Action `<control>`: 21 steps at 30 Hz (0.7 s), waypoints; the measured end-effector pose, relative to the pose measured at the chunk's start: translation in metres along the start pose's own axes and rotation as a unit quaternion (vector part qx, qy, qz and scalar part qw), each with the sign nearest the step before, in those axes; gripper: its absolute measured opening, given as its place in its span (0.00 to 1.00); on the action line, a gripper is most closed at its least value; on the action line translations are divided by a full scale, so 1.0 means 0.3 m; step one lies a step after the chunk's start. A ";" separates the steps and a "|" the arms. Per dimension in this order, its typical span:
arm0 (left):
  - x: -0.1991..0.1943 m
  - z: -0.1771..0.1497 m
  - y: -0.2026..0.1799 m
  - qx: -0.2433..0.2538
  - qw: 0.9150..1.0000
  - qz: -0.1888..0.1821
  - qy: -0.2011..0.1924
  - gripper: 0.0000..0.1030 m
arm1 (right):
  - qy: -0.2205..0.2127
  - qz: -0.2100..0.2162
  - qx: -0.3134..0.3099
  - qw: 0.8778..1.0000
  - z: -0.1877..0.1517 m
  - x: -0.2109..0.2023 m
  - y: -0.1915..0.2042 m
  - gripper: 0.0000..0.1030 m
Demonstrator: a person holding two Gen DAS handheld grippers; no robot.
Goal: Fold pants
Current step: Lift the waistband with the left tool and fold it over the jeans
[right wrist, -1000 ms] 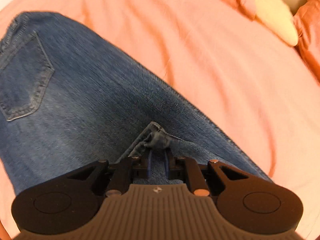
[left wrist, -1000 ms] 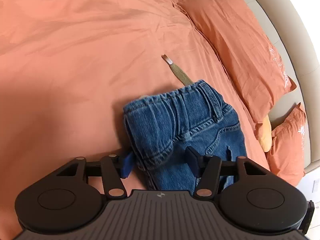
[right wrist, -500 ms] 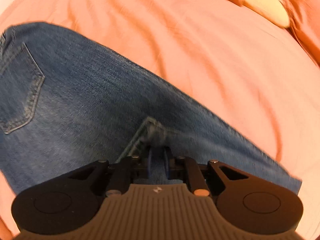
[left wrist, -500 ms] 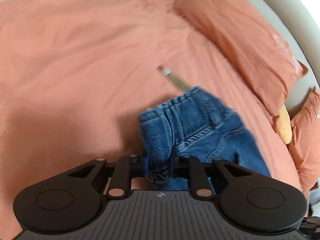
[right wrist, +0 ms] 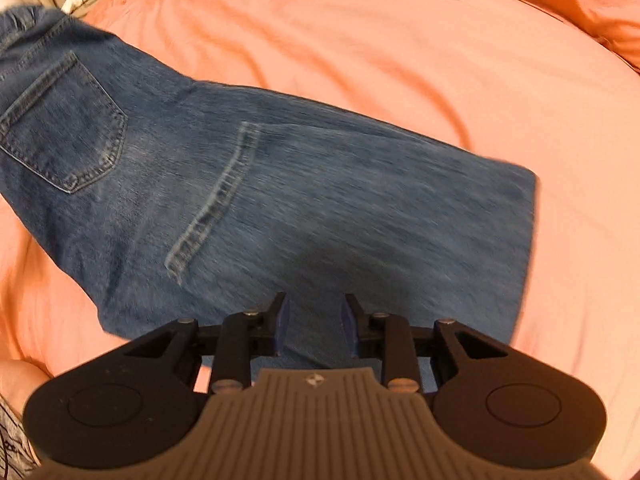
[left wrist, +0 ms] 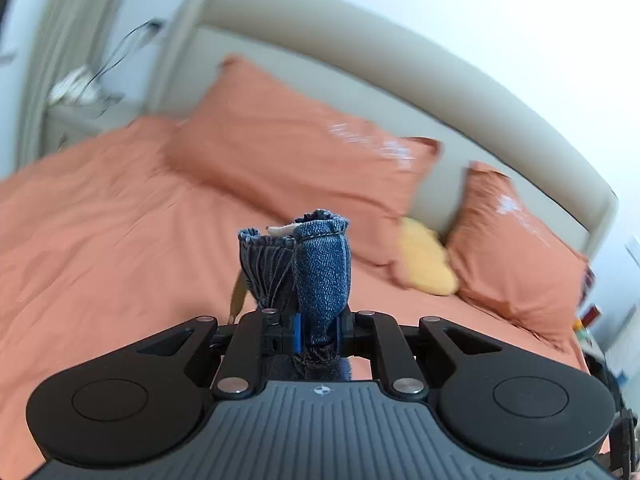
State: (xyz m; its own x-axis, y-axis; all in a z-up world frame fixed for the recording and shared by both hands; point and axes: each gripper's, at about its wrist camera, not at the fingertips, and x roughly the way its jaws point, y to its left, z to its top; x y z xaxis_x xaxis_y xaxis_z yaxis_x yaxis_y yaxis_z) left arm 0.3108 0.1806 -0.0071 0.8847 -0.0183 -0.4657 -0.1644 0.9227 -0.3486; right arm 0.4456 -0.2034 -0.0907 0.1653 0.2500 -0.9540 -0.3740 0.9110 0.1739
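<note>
Blue denim pants [right wrist: 280, 184] lie spread on the orange bed, back pocket at the left and leg hem at the right. My right gripper [right wrist: 314, 328] is open and empty just above the near edge of the leg. My left gripper [left wrist: 318, 332] is shut on the bunched waistband of the pants [left wrist: 320, 264] and holds it lifted, standing up between the fingers. A tan drawstring end hangs at the left of the bunch.
An orange bedsheet [left wrist: 100, 240] covers the bed. Two orange pillows [left wrist: 296, 152] and a yellow cushion [left wrist: 424, 264] lean on a beige headboard [left wrist: 360, 64]. A nightstand with cables [left wrist: 80, 92] stands at the far left.
My left gripper closed on the waistband and lifted it, the view tilting up toward the headboard. My right gripper let go of the leg seam, opened and drew back.
</note>
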 end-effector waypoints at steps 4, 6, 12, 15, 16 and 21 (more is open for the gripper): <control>0.015 -0.003 -0.256 0.059 0.998 -0.008 -0.003 0.15 | -0.024 0.024 0.028 0.999 -0.075 -0.082 -0.098 0.25; 0.036 -0.026 -0.370 0.085 0.996 -0.010 -0.001 0.15 | -0.034 0.033 0.039 0.998 -0.099 -0.110 -0.135 0.25; 0.098 -0.228 -0.658 0.190 0.981 -0.032 0.018 0.15 | -0.046 0.056 0.068 0.995 -0.169 -0.175 -0.249 0.25; 0.142 -0.383 -0.796 0.257 0.964 -0.048 0.045 0.15 | -0.043 0.063 0.074 0.994 -0.198 -0.181 -0.288 0.25; 0.163 -0.440 -0.832 0.276 0.958 -0.055 0.060 0.15 | -0.042 0.063 0.076 0.994 -0.207 -0.182 -0.300 0.25; 0.253 -0.742 -0.940 0.357 0.916 -0.086 0.161 0.14 | -0.030 0.066 0.094 0.993 -0.262 -0.166 -0.363 0.25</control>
State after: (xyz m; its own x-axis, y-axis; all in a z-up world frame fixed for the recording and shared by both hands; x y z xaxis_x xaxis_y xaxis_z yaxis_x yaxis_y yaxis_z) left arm 0.3273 -0.1669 -0.1252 0.6778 -0.1928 -0.7095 0.3938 0.9101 0.1289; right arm 0.4064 -0.3410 -0.0813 0.1827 0.3845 -0.9049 -0.2207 0.9129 0.3434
